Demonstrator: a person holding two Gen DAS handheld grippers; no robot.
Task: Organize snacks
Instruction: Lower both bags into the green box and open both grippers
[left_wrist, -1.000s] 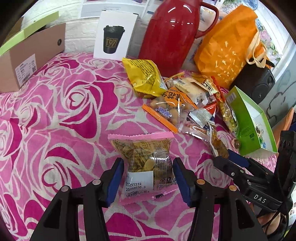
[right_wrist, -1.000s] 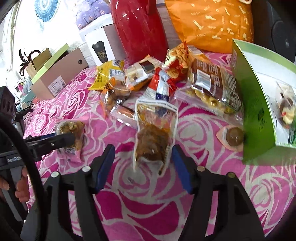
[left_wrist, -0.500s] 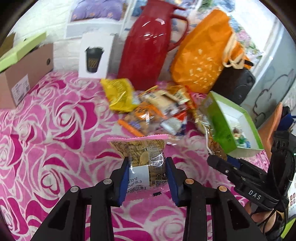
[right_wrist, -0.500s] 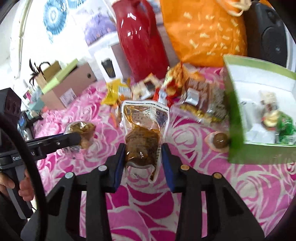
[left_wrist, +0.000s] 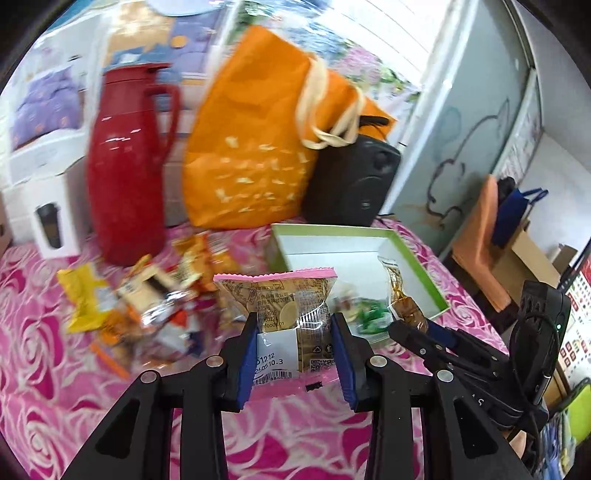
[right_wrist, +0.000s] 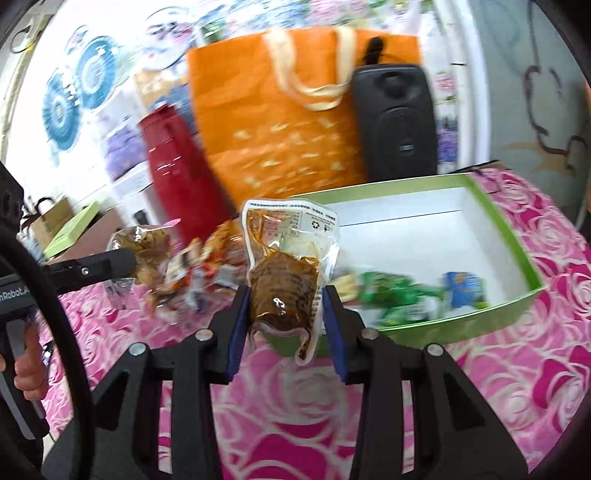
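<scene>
My left gripper (left_wrist: 295, 350) is shut on a pink-edged clear snack packet (left_wrist: 284, 310), held above the rose-patterned cloth. My right gripper (right_wrist: 284, 325) is shut on a clear pouch of brown food (right_wrist: 288, 269), raised at the near wall of the green box (right_wrist: 517, 236). The same pouch (left_wrist: 400, 295) and right gripper (left_wrist: 421, 328) show at the right of the left wrist view, by the green box (left_wrist: 417, 266). The box holds green and blue wrapped snacks (right_wrist: 406, 291). A pile of loose snack packets (left_wrist: 155, 295) lies left of the box.
A red thermos jug (left_wrist: 129, 162), an orange tote bag (left_wrist: 258, 147) and a black speaker (left_wrist: 351, 181) stand behind the box. A white carton with a cup picture (left_wrist: 44, 218) sits far left. A hand (right_wrist: 27, 369) holds the left gripper's handle.
Both grippers closed on their packets, lifted them off the cloth and carried them rightward toward the green box, which now sits straight ahead.
</scene>
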